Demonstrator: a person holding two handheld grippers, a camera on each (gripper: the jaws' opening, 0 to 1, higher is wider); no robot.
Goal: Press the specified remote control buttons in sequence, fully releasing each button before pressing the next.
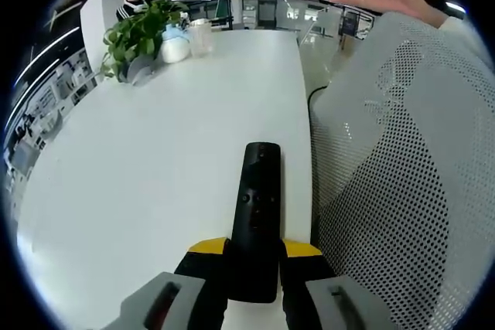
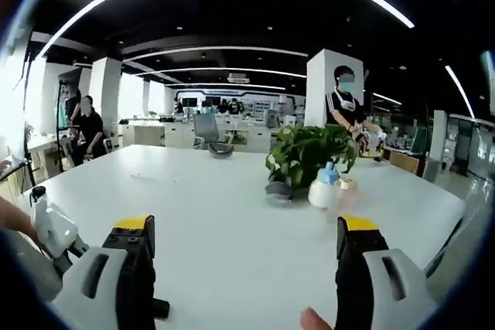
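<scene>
white office table [image 1: 139,160], long and bare-topped, serves as the work surface. nearest, in the left gripper view, the left gripper [image 1: 254,256] has its yellow-tipped jaws closed on the lower end of a black remote control [image 1: 257,206], which points away along the table with its button face upward; held so, the keys appear exposed for pressing from above. beside it to the right, a grey mesh office chair [image 1: 402,168] backs against the table edge. in the right gripper view, the right gripper [image 2: 244,249] hangs with jaws spread wide and nothing between them, apparently free to do the pressing; no button is yet touched. farther off stand a potted plant [image 2: 309,152] and a white bottle with blue cap [image 2: 325,188]. beyond, a standing person [image 2: 346,102] and a seated person [image 2: 87,125] occupy the open-plan office.
</scene>
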